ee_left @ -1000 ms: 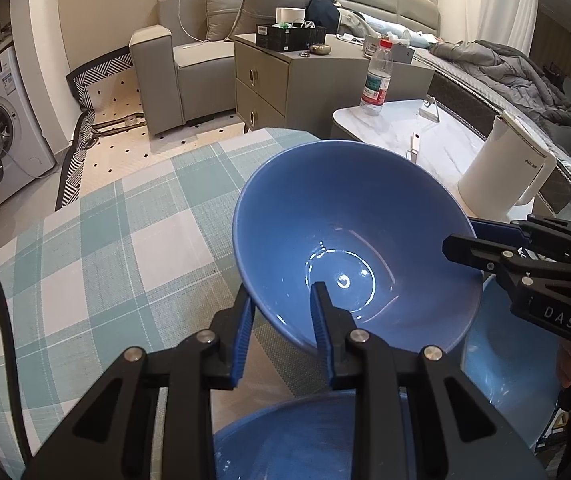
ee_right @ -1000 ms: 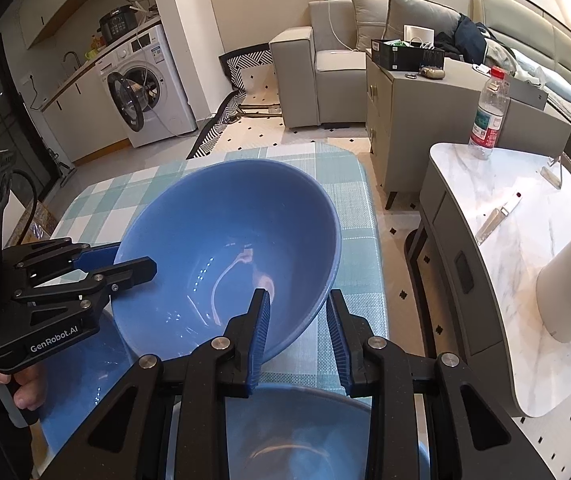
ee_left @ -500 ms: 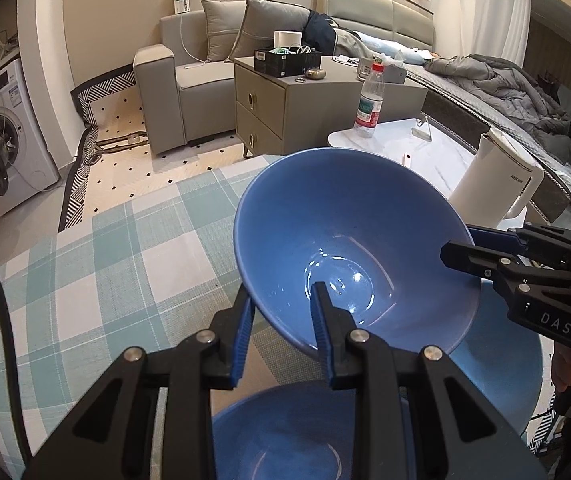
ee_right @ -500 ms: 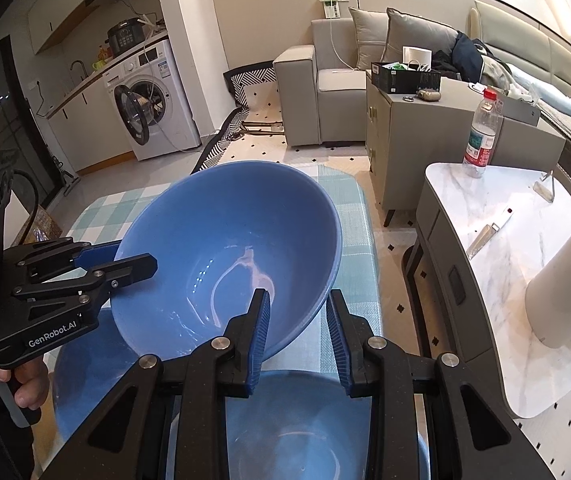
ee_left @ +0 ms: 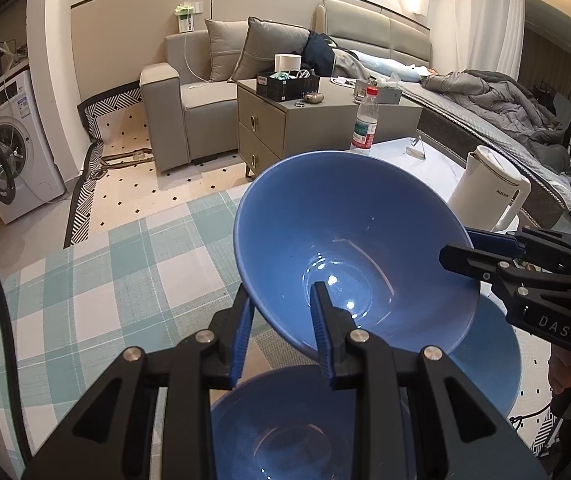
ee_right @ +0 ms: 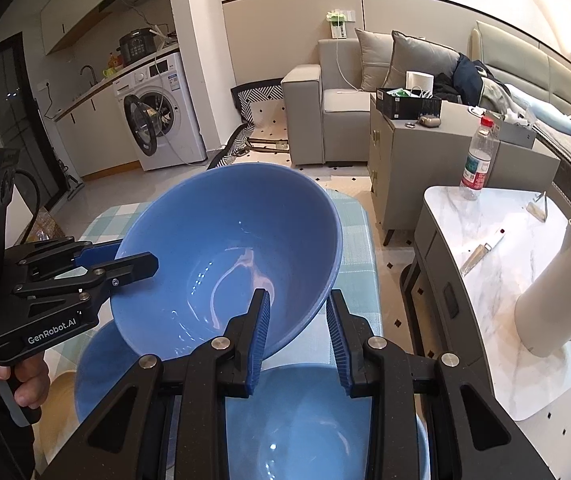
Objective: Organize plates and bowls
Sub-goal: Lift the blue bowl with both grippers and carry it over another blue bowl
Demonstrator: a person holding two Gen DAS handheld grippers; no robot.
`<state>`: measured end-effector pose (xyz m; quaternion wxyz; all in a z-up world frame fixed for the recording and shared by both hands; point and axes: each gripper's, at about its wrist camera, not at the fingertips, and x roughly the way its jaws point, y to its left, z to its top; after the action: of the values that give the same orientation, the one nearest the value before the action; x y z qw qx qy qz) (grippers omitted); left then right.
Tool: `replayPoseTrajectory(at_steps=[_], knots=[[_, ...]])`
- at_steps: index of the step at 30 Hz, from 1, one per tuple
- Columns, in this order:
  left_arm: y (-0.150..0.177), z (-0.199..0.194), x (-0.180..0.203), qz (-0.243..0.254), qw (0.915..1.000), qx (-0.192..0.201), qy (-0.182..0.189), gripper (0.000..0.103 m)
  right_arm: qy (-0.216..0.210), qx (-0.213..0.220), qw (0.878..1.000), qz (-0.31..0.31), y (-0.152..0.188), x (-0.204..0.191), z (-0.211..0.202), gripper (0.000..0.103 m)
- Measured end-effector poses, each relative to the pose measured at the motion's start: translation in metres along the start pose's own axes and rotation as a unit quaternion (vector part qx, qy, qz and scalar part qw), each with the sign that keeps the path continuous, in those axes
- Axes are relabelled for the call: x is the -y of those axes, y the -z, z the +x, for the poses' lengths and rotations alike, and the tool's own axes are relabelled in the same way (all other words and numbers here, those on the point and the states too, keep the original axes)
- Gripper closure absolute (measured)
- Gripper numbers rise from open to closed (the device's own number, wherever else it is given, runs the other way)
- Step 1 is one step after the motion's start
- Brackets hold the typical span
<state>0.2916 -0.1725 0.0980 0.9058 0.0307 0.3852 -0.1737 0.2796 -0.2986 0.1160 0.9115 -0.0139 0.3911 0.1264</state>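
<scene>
Blue bowl (ee_left: 349,248) lifted higher, lower bowl (ee_left: 285,432) beneath, kettle (ee_left: 485,188) beside

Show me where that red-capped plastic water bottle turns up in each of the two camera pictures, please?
Left wrist view: the water bottle stands upper centre-right, just beyond the lifted blue bowl.
Right wrist view: the water bottle stands right of centre, at the far end of the marble table.
Shared landmark: the white kettle, on the same table.

free: checked tablecloth (ee_left: 97,280) left | blocked: second bowl (ee_left: 297,432) below, kettle (ee_left: 485,188) right
</scene>
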Motion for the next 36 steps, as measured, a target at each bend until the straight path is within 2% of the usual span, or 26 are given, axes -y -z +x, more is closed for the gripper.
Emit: replayPoseTrajectory(at_steps=[12,36], knots=[[0.008,-0.034,-0.002,-0.003,0.9997,0.023,0.001,0.076,-0.006,0.022,1.0,-0.014,0.005,-0.02,-0.033,0.073],[0.033,-0.074,-0.01,-0.018,0.9989,0.044,-0.005,0.076,-0.023,0.054,0.998,-0.032,0.021,-0.061,-0.081,0.072]])
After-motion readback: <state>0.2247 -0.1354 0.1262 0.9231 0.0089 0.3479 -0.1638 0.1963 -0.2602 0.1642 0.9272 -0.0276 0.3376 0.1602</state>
